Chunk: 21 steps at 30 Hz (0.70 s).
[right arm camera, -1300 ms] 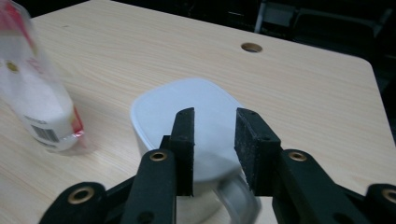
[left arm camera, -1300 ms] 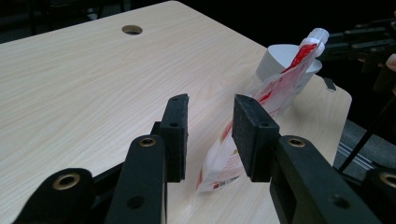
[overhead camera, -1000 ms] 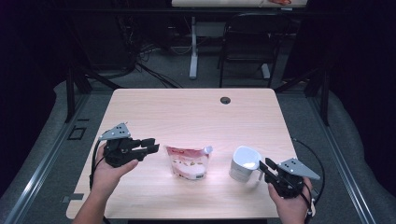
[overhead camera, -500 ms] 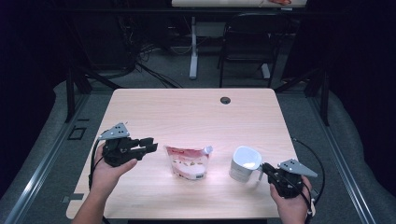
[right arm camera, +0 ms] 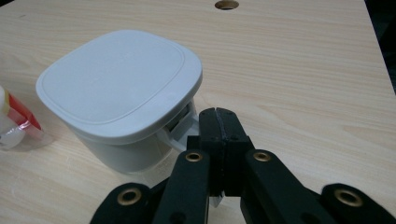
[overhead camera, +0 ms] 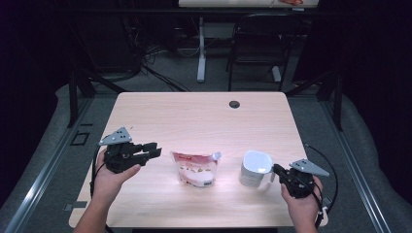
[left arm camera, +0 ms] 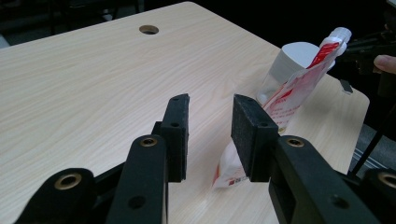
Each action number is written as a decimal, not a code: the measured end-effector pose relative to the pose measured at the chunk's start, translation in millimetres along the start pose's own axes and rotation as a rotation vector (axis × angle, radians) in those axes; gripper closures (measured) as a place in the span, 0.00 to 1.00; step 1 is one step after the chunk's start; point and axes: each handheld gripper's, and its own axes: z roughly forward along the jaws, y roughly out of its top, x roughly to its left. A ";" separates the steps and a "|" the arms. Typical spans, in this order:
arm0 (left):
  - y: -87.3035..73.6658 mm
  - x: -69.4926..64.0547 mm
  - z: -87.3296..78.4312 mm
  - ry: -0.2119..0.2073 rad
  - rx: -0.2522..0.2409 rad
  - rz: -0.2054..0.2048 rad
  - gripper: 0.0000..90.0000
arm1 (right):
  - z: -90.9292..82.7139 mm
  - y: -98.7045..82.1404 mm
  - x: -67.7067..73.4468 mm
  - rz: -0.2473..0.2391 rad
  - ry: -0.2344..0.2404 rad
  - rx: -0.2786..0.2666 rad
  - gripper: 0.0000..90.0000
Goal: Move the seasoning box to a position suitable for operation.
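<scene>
A white lidded container (overhead camera: 255, 167) (right arm camera: 121, 79) stands near the table's front right. My right gripper (overhead camera: 277, 170) (right arm camera: 219, 121) has just been closing, and its jaws now stand pressed together at the container's handle (right arm camera: 180, 133), which runs in between them. A red and white spouted pouch (overhead camera: 197, 167) (left arm camera: 289, 93) stands upright at the front middle, with the container (left arm camera: 292, 58) behind it in the left gripper view. My left gripper (overhead camera: 154, 149) (left arm camera: 210, 121) hovers left of the pouch, jaws open with nothing between them.
The light wooden table (overhead camera: 194, 111) has a round cable hole (overhead camera: 234, 104) (left arm camera: 149, 29) near its far edge. A dark chair (overhead camera: 262, 48) and a desk leg (overhead camera: 200, 53) stand on the floor beyond the table. Cables trail from both grippers.
My right gripper has slid a little toward the container and its jaws have shut at the handle. The left gripper, the pouch and the container have stayed where they were.
</scene>
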 end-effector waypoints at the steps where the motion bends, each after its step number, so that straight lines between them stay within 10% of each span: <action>1: -0.3 0.2 0.1 0.002 -0.002 -0.002 0.75 | 0.3 1.0 -1.0 0.006 0.003 0.002 1.00; 10: -1.1 3.0 -1.7 0.007 -0.002 -0.008 0.75 | -15.4 20.4 2.3 0.038 0.022 -0.079 0.95; 21: -1.1 2.9 -2.4 0.015 -0.005 -0.005 0.75 | -11.6 27.2 12.8 0.000 0.016 -0.049 0.91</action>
